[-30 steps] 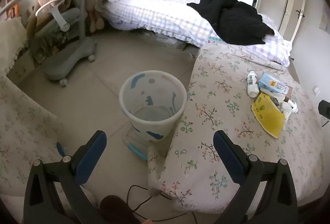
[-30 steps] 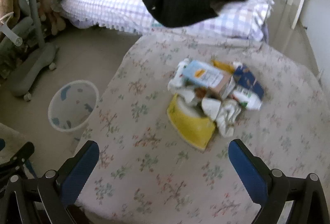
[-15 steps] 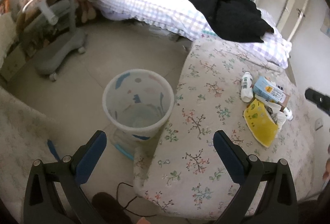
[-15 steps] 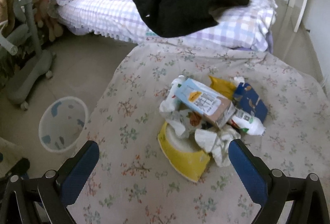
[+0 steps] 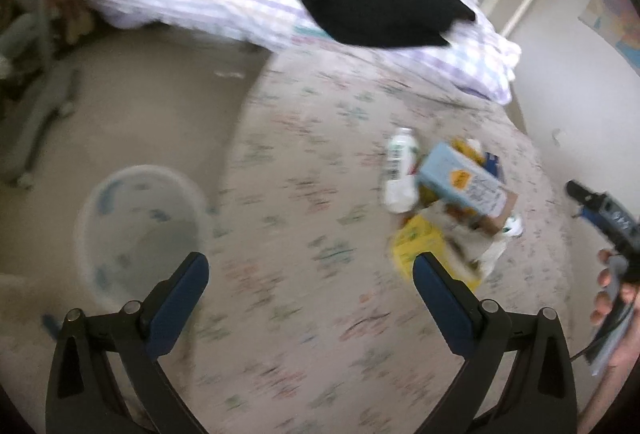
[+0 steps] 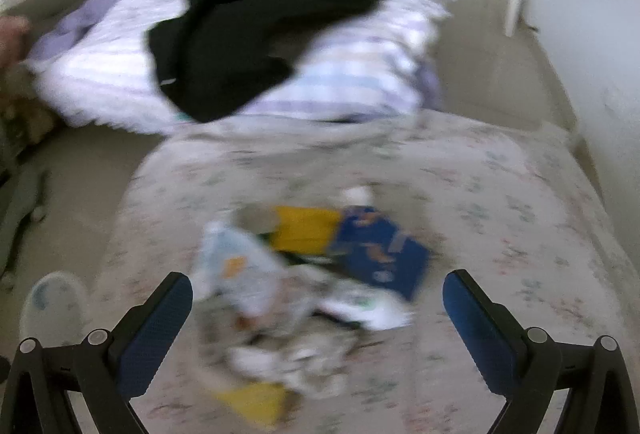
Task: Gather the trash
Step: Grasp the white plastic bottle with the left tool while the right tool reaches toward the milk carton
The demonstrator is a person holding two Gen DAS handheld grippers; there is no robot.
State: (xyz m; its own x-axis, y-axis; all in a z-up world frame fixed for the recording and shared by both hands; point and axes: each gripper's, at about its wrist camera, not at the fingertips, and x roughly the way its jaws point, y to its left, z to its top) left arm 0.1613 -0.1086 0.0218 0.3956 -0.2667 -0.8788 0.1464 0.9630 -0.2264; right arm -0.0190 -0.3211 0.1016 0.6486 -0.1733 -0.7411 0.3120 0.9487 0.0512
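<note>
Approach stage of trash collection: nothing is yet grasped. The right gripper (image 6: 318, 304) hovers above the trash pile (image 6: 304, 298), jaws spread wide and empty; the left gripper (image 5: 310, 292) is likewise wide open and empty, over the floral cover (image 5: 304, 334) between the bin (image 5: 140, 230) and the pile. The pile lies on the cover, well apart from the bin, which stands on the floor just beside the cover's edge. Judged next move: lower the right gripper onto one item and close. The carton (image 5: 466, 190) is a rigid, flat-sided box, likely the easiest grip; the bottle (image 5: 400, 170) is a smooth white cylinder lying on its side; the yellow packet (image 5: 420, 246) and blue packet (image 6: 380, 254) look thin and pliable. Crumpled white scraps sit among them, blurred. The bin is a pale, open, round-walled tub, apparently empty.
</note>
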